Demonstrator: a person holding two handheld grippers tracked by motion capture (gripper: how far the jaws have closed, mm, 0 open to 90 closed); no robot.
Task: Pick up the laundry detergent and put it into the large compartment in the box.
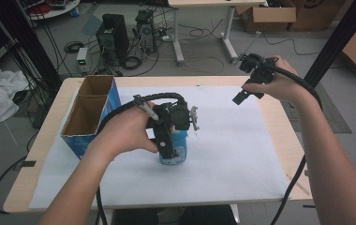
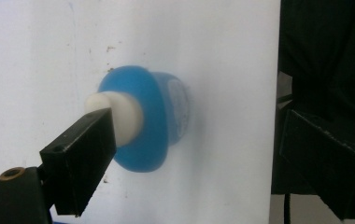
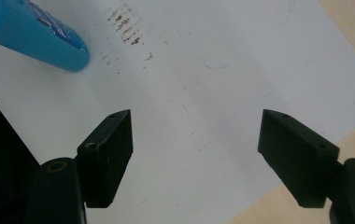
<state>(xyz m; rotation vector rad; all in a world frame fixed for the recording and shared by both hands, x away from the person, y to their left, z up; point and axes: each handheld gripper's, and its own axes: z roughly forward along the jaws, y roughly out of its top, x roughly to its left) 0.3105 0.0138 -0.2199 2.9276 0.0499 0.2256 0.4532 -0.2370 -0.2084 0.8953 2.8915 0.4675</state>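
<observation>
Two grippers are working over the white paper-covered surface, and the left gripper is hanging directly above a blue plastic bottle with a white cap, which is standing upright near the middle of the sheet. Seen along the left gripper's own fingers, the bottle's long axis is running straight away from the camera, so the cap is facing the fingers end-on; one finger is lying just beside or against the cap at about nine o'clock, while the other is standing well apart at three o'clock, so the fingers are spread and not yet pinching anything. The right gripper is hovering high toward two o'clock from the bottle, its fingers also spread wide over bare paper, with the bottle lying off at their eleven o'clock. An open blue cardboard box is sitting at nine o'clock from the bottle. Judging by this, the left gripper is far nearer and needs shifting so the cap is centred before closing.
</observation>
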